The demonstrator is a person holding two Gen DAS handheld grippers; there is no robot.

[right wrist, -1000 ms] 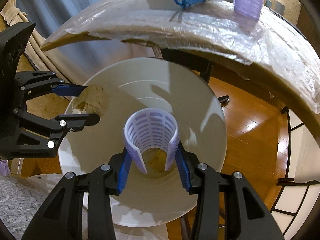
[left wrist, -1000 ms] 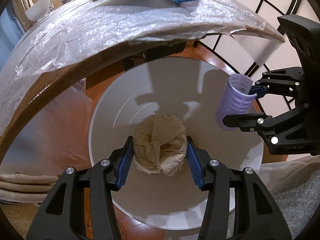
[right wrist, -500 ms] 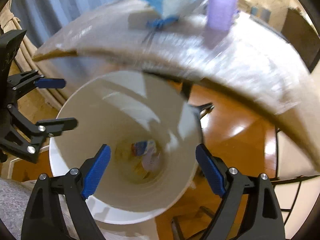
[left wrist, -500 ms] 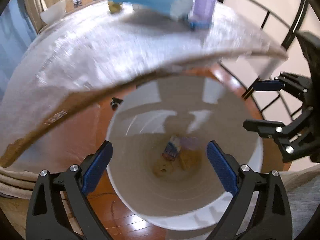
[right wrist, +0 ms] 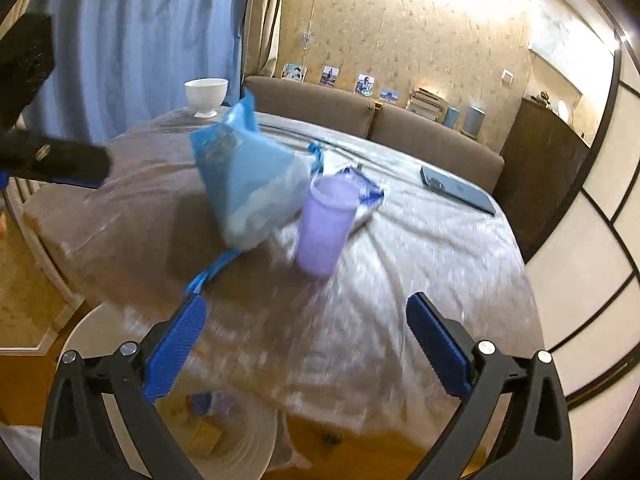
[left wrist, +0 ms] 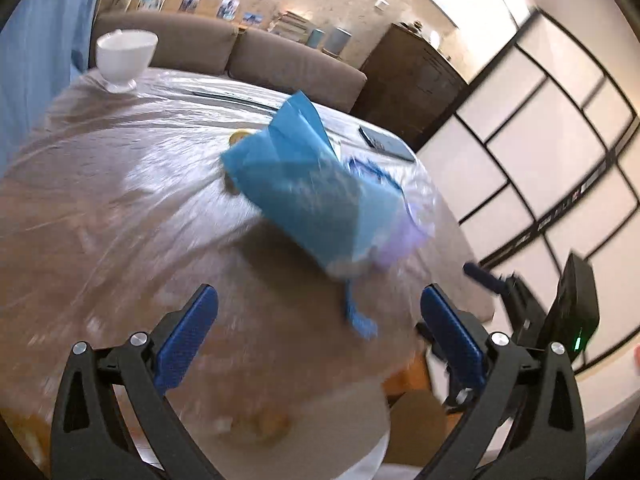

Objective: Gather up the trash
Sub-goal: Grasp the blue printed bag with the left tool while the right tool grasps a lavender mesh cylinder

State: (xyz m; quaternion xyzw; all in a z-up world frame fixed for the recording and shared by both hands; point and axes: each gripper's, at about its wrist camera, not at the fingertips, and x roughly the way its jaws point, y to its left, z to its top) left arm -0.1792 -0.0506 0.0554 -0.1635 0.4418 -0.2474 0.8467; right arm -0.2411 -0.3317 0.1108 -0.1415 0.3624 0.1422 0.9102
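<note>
While both grippers hang over the table edge, this is how it looks to me:

left gripper [left wrist: 318, 330]: jaws opening, about as wide as they go, nothing between them.
right gripper [right wrist: 306, 342]: same deal, jaws opening wide and empty.
trash bin [right wrist: 256, 444]: white, on the floor just under the table edge, with a few bits of rubbish visible at the bottom.
what's left to collect: a blue plastic bag [right wrist: 248, 184] slumped mid-table with a loose blue tie strap [right wrist: 212, 270] trailing toward the near edge, and a purple curler [right wrist: 326, 228] standing just beside the bag on its right.
risk 1: the curler is upright and light-looking, so a clumsy grab could tip it and send it rolling off the table.
risk 2: the bag looks soft and floppy, so pinching only a corner or the strap might let it sag or spill, I reckon.
risk 3: the clear plastic cover [left wrist: 120, 168] on the table is crinkly, and a low pass could snag and drag it.
other stuff: a white cup [right wrist: 206, 96] at the far edge and a phone [right wrist: 458, 190] on the far right, both well apart from the trash and probably not rubbish.
in the way: nothing between the grippers and the 2 items, though both views are pretty blurred.
</note>
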